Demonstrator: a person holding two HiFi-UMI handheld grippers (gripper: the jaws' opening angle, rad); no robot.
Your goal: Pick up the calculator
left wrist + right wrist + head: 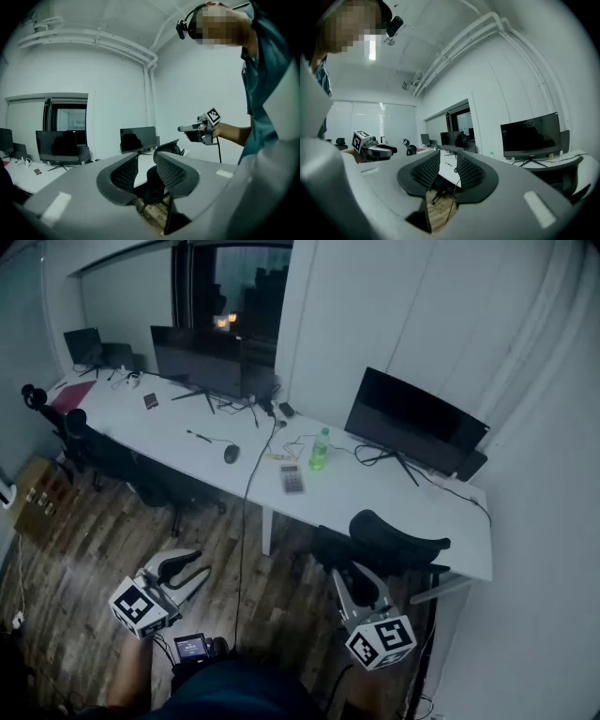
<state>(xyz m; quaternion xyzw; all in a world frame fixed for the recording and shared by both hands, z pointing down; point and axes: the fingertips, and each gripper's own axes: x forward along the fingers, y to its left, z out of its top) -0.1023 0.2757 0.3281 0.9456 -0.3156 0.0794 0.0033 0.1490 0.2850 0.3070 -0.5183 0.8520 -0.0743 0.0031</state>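
Left gripper view has the left tool [146, 163] clenched with nothing in it, just a strip of wood floor [151, 212] showing through the sliver between the jaws. The right tool [448, 163] looks like the same deal in its own view: jaws pulled together, empty. Neither one is touching anything. Both are held out roughly level in open air over the floor, well short of the desk [169, 423]. So imo this is the very start, and the reach for the thing is not yet under way. The calculator [292, 478] is lying flat on the desk toward its near edge, just beside a green bottle [320, 450], with a mouse [231, 454] off to the left and a black office chair [394, 545] parked between the right tool and that spot. Next move as I see it: step up to the desk, spread one tool's jaws wide enough for the calculator, and come down on it without knocking the bottle.
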